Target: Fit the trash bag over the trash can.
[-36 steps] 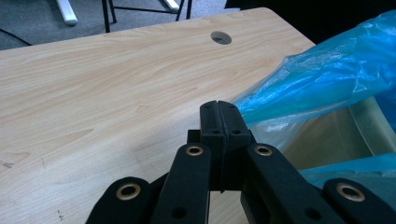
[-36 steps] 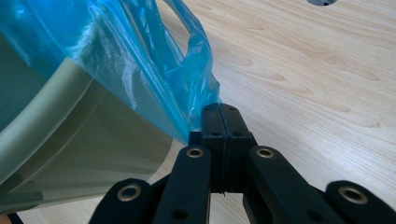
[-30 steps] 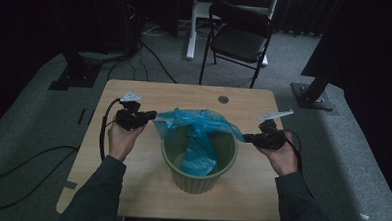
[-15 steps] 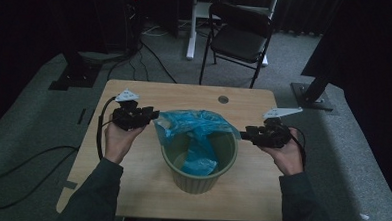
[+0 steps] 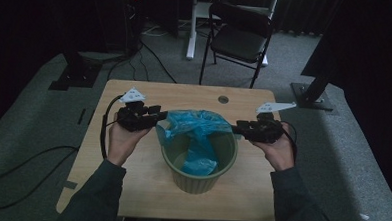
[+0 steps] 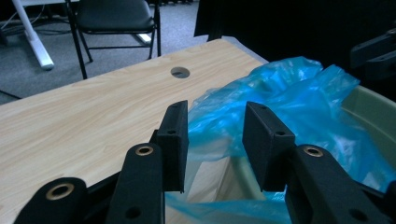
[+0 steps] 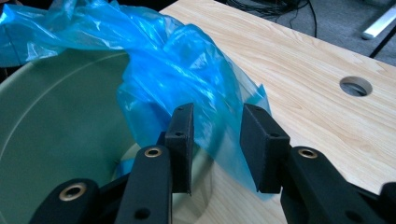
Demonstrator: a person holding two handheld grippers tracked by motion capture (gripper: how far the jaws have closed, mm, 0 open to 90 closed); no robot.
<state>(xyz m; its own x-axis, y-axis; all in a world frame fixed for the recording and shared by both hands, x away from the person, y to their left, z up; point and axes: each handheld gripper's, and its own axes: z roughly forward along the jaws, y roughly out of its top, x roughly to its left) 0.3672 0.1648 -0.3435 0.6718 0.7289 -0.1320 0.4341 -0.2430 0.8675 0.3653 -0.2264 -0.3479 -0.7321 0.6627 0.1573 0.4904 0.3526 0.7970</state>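
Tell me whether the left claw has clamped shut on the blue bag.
No, the left claw stands open, its jaws apart with the blue bag just beyond them.

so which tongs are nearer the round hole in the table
Right. The right tongs sit just right of the hole and nearer the person; the left tongs are farther off, past the blue bag.

On the table (image 5: 131,182): one green bin (image 5: 199,176); one blue plastic bag (image 5: 198,128); one round cable hole (image 5: 223,99) in the tabletop. Two handheld grippers were present, left gripper (image 5: 159,115) and right gripper (image 5: 237,126). Beyond the table stood one black chair (image 5: 240,35).
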